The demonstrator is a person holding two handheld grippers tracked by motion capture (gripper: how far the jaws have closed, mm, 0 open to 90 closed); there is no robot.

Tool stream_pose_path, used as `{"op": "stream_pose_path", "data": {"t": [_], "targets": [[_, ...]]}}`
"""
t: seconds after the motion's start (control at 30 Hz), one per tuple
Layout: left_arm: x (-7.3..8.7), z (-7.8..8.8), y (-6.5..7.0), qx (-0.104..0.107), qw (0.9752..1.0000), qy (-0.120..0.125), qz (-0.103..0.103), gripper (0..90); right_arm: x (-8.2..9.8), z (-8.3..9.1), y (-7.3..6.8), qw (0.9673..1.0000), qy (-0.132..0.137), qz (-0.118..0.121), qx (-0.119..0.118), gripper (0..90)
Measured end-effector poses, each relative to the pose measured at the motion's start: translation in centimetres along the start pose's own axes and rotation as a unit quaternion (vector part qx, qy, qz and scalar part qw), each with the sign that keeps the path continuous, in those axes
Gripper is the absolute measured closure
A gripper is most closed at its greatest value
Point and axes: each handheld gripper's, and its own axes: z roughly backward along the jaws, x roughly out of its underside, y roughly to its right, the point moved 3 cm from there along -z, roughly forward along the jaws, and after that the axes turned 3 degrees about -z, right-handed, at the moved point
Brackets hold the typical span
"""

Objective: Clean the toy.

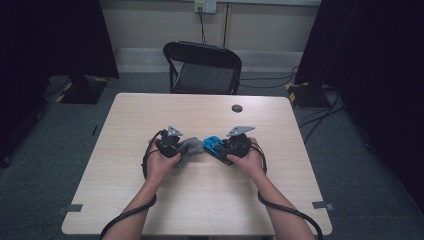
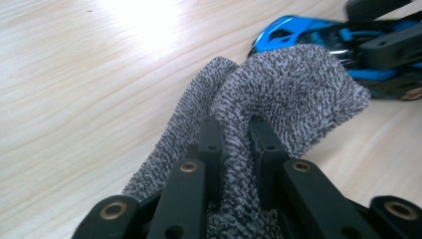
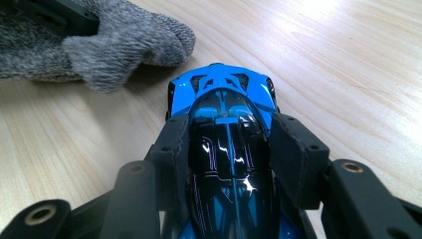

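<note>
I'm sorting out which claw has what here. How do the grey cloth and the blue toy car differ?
The grey cloth is soft, knitted and crumpled, with a fold pinched between the left claw; the blue toy car is hard, glossy and keeps its shape, clamped at its sides by the right claw. The cloth is dull speckled grey; the car is bright blue and black. Both are gripped low over the wooden table, close together.

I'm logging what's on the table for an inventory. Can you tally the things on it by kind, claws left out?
Grey cloth: 1
Blue toy car: 1
Dark round disc: 1
Total: 3
</note>
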Motion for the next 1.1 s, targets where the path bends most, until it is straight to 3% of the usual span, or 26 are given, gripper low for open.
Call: {"op": "stream_pose_path", "data": {"t": [0.23,0.53,0.8,0.97,1.1], "targets": [[-0.4,0.4,1.1,0.011,0.9998,0.006,-0.018,78.7,0.0,0.0,0.0,1.0000,-0.001,0.000,0.000,51.4],[-0.1,-0.8,1.4,0.020,0.9998,-0.004,-0.010,78.6,0.0,0.0,0.0,1.0000,-0.001,0.000,0.000,51.4],[-0.3,-0.1,2.8,0.031,0.9990,0.001,-0.032,78.5,0.0,0.0,0.0,1.0000,-0.001,0.000,0.000,51.3],[-0.8,0.8,4.6,0.067,0.9965,0.023,-0.046,78.4,0.0,0.0,0.0,1.0000,-0.001,0.000,0.001,51.4],[-1.0,1.1,6.6,0.097,0.9926,0.014,-0.071,78.4,0.0,0.0,0.0,1.0000,-0.002,-0.001,0.000,51.4]]}}
